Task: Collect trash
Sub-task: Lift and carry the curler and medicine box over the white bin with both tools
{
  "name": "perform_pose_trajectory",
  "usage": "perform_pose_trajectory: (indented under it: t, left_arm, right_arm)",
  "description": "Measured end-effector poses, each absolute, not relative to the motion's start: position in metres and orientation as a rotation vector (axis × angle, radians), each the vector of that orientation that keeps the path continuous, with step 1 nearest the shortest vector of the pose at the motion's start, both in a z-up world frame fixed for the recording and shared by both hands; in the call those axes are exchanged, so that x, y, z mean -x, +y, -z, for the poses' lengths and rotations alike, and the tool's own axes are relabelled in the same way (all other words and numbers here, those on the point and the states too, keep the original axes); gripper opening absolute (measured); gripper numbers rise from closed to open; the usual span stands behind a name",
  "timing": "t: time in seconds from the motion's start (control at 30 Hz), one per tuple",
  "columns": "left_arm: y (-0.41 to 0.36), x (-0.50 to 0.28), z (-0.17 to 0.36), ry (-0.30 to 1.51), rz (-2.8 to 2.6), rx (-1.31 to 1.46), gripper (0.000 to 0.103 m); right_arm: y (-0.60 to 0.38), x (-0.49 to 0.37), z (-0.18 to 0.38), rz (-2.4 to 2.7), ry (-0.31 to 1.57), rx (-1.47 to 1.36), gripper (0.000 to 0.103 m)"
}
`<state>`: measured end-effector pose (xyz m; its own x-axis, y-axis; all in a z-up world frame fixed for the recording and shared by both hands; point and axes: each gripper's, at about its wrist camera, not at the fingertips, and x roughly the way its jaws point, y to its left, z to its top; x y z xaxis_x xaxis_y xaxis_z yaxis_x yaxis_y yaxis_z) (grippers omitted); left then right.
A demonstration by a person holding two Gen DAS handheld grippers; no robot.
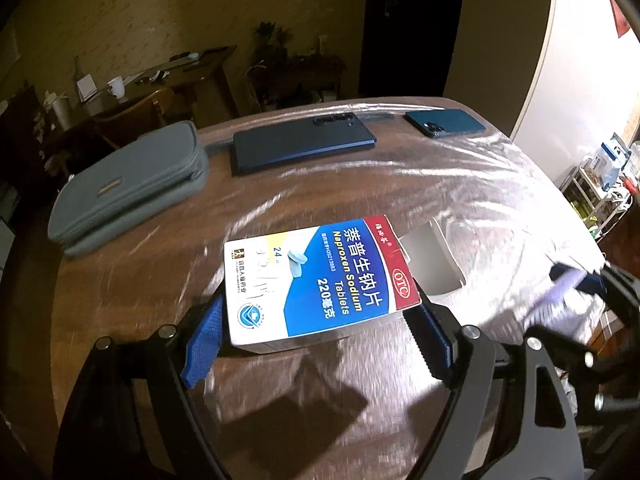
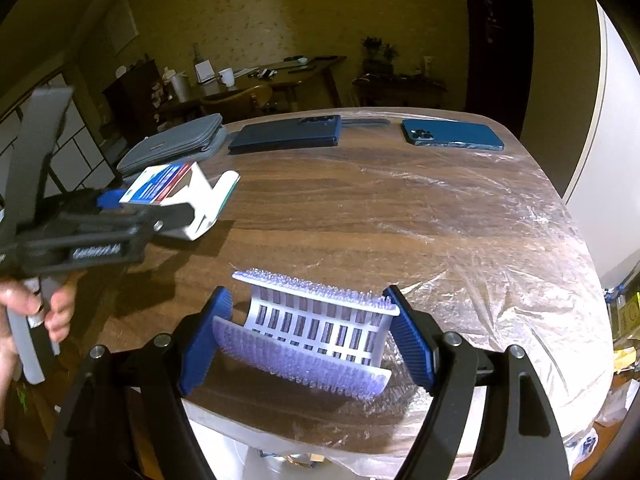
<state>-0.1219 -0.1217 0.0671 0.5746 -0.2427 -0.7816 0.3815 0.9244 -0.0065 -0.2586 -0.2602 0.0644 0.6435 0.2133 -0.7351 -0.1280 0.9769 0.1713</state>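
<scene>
Left wrist view: left tongs point(image 1: 316, 332) pinching a medicine box point(image 1: 316, 284), blue pads pressed on its 2 sides, box lifted off the surface point(image 1: 380, 184) with a shadow under it. Box is white, blue and red, printed "Naproxen Sodium Tablets", far end flap point(image 1: 434, 258) open. Ahead of the tongs and to the left, a grey zip pouch point(image 1: 128, 188) lies flat. Straight ahead, a dark phone point(image 1: 300, 144), camera side up. Ahead right, a blue phone point(image 1: 444, 122) near the far edge. Surface is wood under wrinkled clear film. Right tongs point(image 1: 576, 280) blurred at the right edge, something pale purple in them. Right wrist view: right tongs point(image 2: 308, 332) pinching a bent white plastic piece with purple bristles point(image 2: 316, 328), pads touching both of its ends, held just above the near edge of the surface point(image 2: 400, 208). Left of these tongs and further ahead, the left tongs point(image 2: 132, 204) hold the medicine box point(image 2: 160, 186) above the surface, flap point(image 2: 224, 190) pointing right. A hand point(image 2: 36, 308) grips the handle at the left edge. Grey pouch point(image 2: 176, 140), dark phone point(image 2: 288, 134) and blue phone point(image 2: 452, 134) in a row along the far side, well apart from both tongs.
</scene>
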Motion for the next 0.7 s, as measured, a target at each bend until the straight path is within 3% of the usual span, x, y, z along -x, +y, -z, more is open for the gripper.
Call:
perform_pose_trajectory:
  t: [0.7]
  left_arm:
    - [-0.093,0.212,-0.073,0.904,0.415,-0.162,0.083]
  right_arm:
    - [-0.261,0.285,-0.079,-0.299,0.862,-0.084,0.077]
